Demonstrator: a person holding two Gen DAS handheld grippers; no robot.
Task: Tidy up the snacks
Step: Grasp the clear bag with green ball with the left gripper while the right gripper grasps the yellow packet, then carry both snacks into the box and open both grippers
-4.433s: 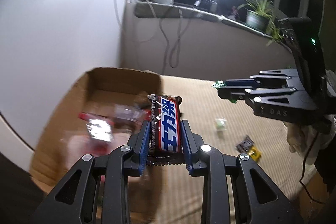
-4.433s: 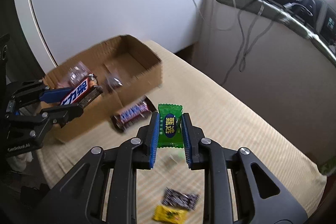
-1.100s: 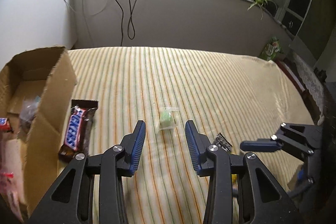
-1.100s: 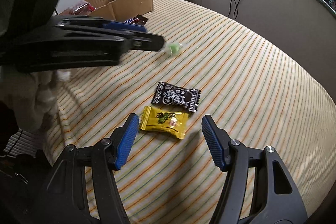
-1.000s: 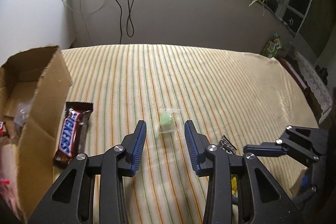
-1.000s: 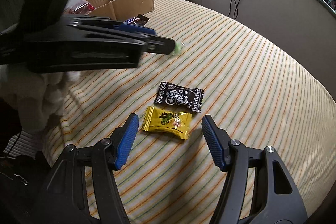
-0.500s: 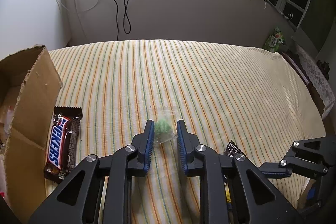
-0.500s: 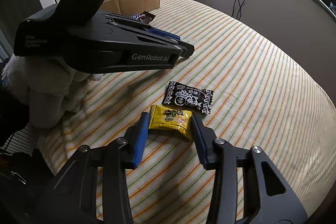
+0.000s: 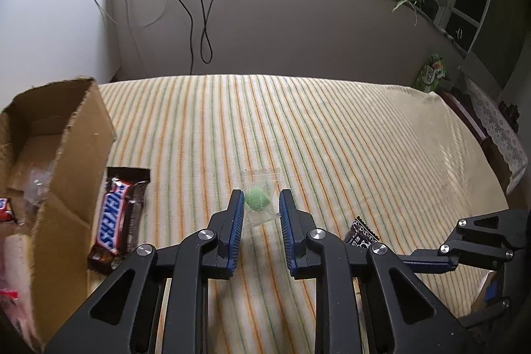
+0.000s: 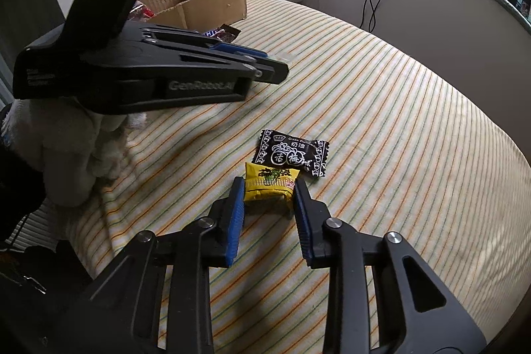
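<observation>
The right gripper (image 10: 268, 199) is pinching the yellow candy (image 10: 269, 184) across its short sides, pads pressing the wrapper's edges so it can come straight up off the striped table (image 10: 381, 108). Just beyond, touching the yellow one, the black candy (image 10: 292, 153) is lying flat, waiting its turn. The left gripper (image 9: 260, 209) is straddling the clear packet with a green sweet (image 9: 258, 199), its pads nearly on the wrapper; whether they are gripping yet I cannot tell. The Snickers bar (image 9: 116, 218) is resting beside the cardboard box (image 9: 71, 151), probably missed. The box, at the table's left edge, is holding the sorted snacks.
</observation>
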